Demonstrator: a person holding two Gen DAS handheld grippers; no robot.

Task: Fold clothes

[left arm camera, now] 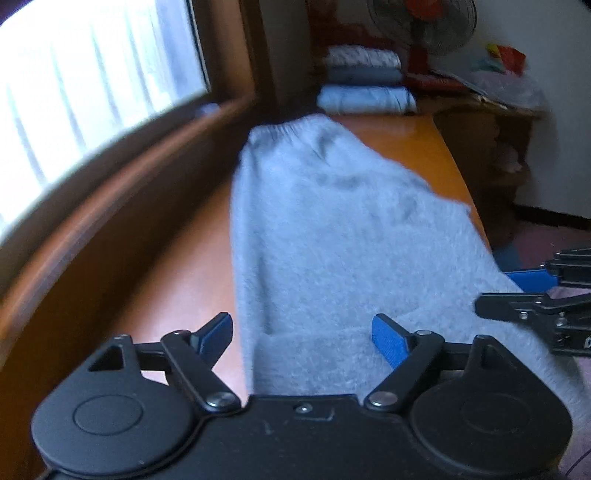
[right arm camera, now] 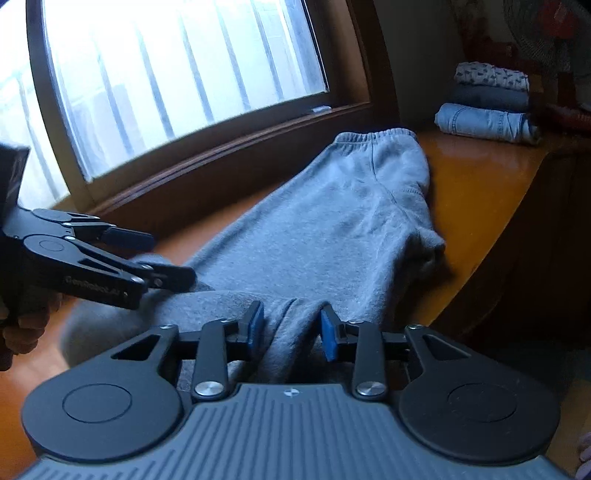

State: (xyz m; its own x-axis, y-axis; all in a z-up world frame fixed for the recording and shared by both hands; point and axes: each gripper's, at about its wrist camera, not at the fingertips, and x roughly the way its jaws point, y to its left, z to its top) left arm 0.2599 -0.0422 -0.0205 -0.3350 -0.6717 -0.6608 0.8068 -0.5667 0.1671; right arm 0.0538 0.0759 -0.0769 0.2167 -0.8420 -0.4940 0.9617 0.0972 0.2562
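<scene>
Grey sweatpants (right arm camera: 332, 221) lie lengthwise on your glossy orange wooden desk (left arm camera: 406, 136), waistband at the far end toward a stack of folded clothes (right arm camera: 487, 103). Barred window (right arm camera: 166, 74) with dark wood frame runs along the desk's left side; a fan (left arm camera: 424, 22) stands behind the stack. Your left gripper (left arm camera: 303, 332): fingers spread wide over the near cuff, nothing pinched. Your right gripper (right arm camera: 291, 328): fingers apart, a fabric ridge between them, pads not pressing.

Soft, fuzzy grey fleece sweatpants (right arm camera: 332, 221) lie on a glossy orange-brown wooden tabletop (right arm camera: 480, 173); matt black plastic gripper (left arm camera: 303, 336) carries blue rubbery pads (left arm camera: 386, 341).
</scene>
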